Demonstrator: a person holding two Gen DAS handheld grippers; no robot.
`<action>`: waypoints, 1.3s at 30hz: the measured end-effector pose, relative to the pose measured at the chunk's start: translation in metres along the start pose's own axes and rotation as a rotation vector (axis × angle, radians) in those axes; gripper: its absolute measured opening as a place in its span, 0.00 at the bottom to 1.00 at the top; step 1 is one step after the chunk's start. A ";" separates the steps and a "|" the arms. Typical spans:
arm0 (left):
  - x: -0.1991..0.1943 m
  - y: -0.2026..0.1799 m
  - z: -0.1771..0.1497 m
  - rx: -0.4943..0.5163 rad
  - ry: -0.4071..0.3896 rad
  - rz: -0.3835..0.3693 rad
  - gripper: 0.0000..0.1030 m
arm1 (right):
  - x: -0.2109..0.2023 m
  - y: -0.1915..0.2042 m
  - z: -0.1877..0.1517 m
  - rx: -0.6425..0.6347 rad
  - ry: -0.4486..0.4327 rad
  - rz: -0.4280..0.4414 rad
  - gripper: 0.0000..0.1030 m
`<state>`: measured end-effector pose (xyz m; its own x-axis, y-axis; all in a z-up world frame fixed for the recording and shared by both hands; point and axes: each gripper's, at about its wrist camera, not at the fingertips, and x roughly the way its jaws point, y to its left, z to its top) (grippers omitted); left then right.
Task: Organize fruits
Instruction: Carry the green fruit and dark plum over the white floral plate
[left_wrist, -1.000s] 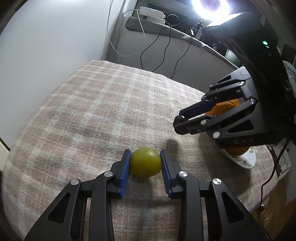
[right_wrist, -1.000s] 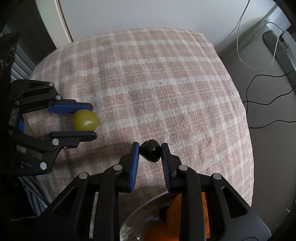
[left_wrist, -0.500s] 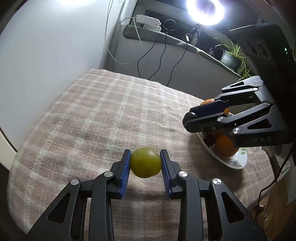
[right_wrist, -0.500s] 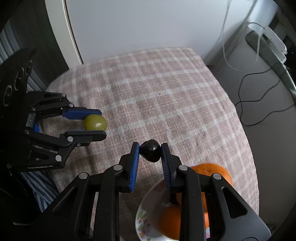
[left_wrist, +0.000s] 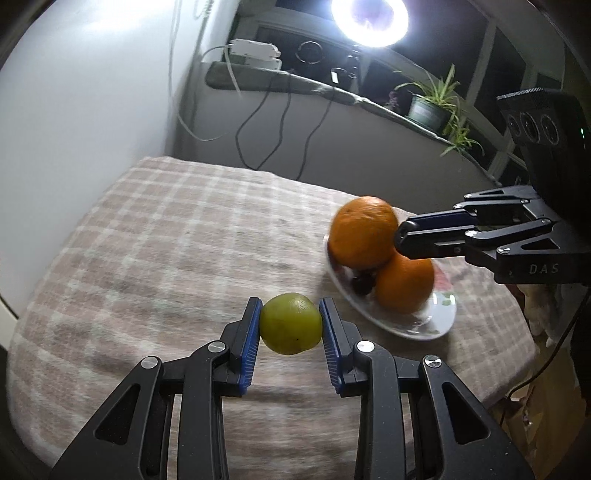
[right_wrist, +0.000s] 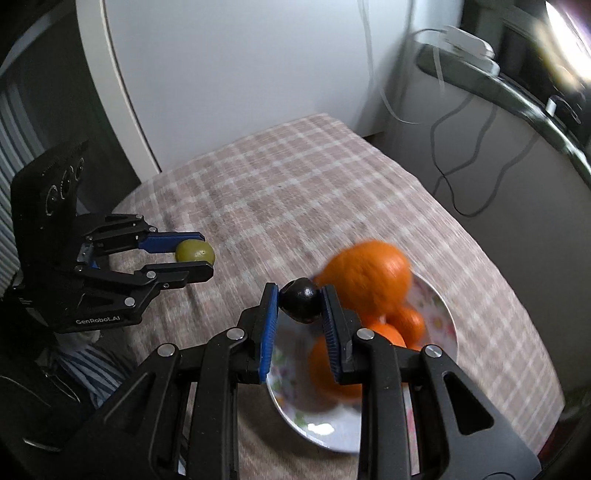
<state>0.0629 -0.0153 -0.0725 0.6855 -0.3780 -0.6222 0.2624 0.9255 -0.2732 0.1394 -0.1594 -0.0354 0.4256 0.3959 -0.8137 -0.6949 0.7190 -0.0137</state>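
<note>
So the left claw (left_wrist: 290, 325) is pinching a green fruit (left_wrist: 290, 323) between its blue pads, held up off the checked tabletop (left_wrist: 166, 236). The right claw (right_wrist: 300, 306) is clamped on a small dark plum (right_wrist: 300, 300), hanging right over the near-left rim of the flowery plate (right_wrist: 441, 314). That plate sits toward the right edge with a pile of oranges (right_wrist: 367, 277) on it. Right-side view is pretty blurry.

Oranges (left_wrist: 364, 232) piled on the plate (left_wrist: 436, 325) at the table's (left_wrist: 166, 240) right; windowsill plant (left_wrist: 430, 105) behind.
</note>
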 end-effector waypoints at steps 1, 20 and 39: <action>0.000 -0.003 0.000 0.004 0.001 -0.005 0.29 | -0.005 -0.004 -0.007 0.020 -0.013 -0.003 0.24; 0.024 -0.083 0.000 0.116 0.032 -0.118 0.29 | -0.026 -0.064 -0.097 0.297 -0.119 -0.022 0.24; 0.056 -0.144 0.001 0.234 0.065 -0.123 0.29 | -0.020 -0.091 -0.119 0.345 -0.130 -0.030 0.24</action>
<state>0.0641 -0.1702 -0.0673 0.5959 -0.4816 -0.6426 0.4957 0.8502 -0.1774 0.1245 -0.3007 -0.0870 0.5281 0.4250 -0.7351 -0.4540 0.8729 0.1786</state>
